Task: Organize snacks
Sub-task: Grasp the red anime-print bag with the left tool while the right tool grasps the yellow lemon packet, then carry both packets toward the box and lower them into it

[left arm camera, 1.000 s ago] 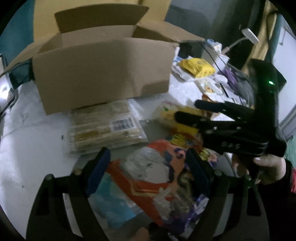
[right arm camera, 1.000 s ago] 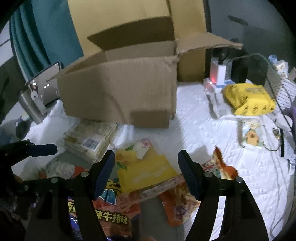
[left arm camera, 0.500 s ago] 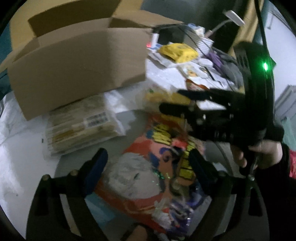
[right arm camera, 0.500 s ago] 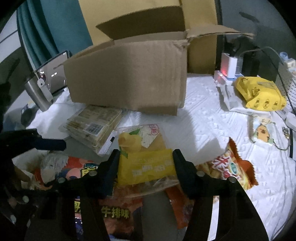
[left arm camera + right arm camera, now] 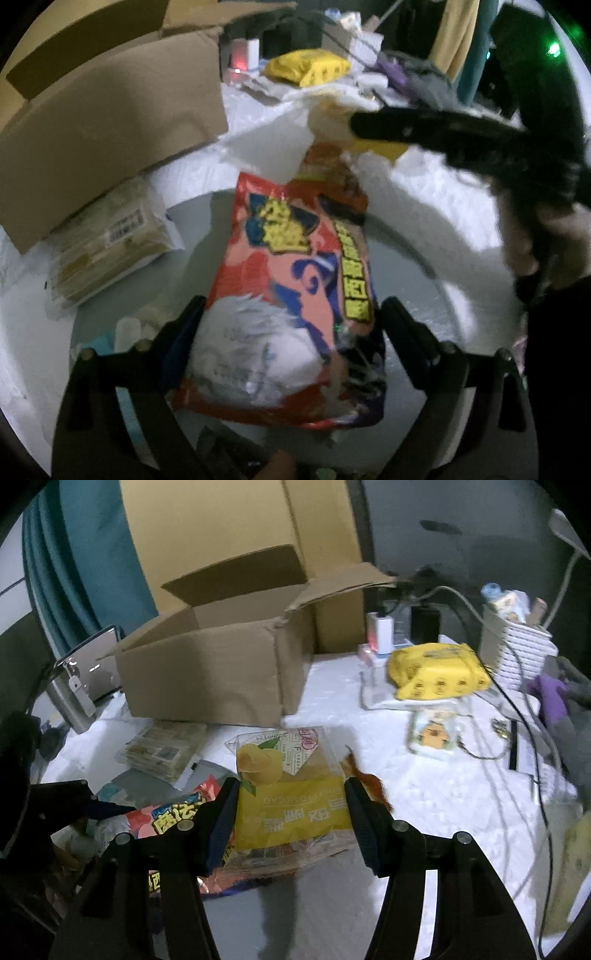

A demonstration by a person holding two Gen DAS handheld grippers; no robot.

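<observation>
Since the earlier frames, the yellow packet [image 5: 291,805] is being carried clear of the pile, and the left gripper [image 5: 291,332] is being shifted along the red bag [image 5: 295,295].

Right gripper [image 5: 291,812]: its jaws, having just been closing, are being pressed against both sides of the yellow packet, a flat, glossy film pouch with a clear crinkled top. It is being held above the counter [image 5: 406,794], in front of the open cardboard box [image 5: 207,675].

Left gripper: its jaws have just been opening and are standing wide; the red bag, a crumpled, shiny foil pouch, is lying between them on the counter, and contact with the pads cannot be told.

A clear-wrapped rectangular biscuit pack [image 5: 107,240] is lying beside the box's corrugated wall.
</observation>
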